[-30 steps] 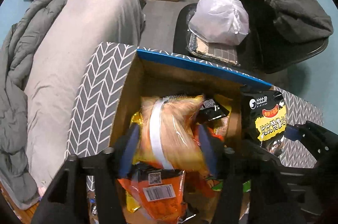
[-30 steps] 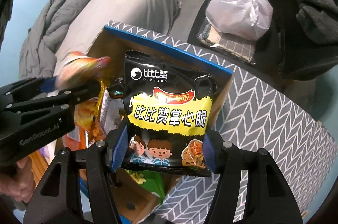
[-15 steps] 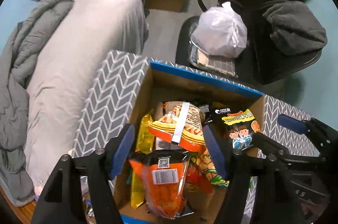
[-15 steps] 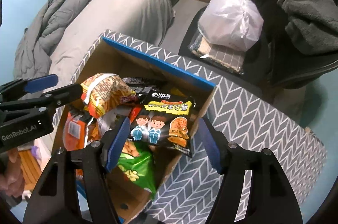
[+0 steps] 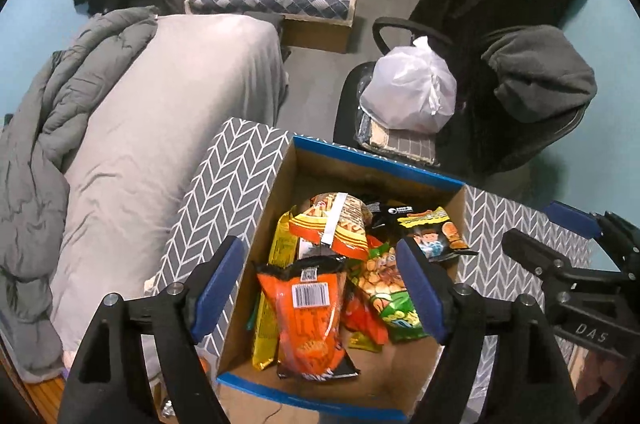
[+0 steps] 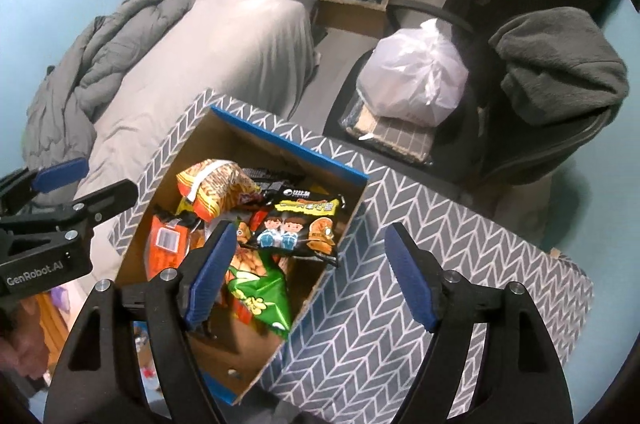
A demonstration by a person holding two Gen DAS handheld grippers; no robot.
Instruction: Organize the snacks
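With both our left gripper (image 5: 320,284) and right gripper (image 6: 310,276) spread wide and empty above the box (image 5: 374,160), the black packet (image 6: 298,224) lay atop the pile near the rim, and we feared it could slide out.

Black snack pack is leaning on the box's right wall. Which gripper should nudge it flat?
Probably the right gripper. It is open and empty, and the black snack pack lies just ahead of its fingers. The left gripper, also open, hovers over the orange pack across the box.
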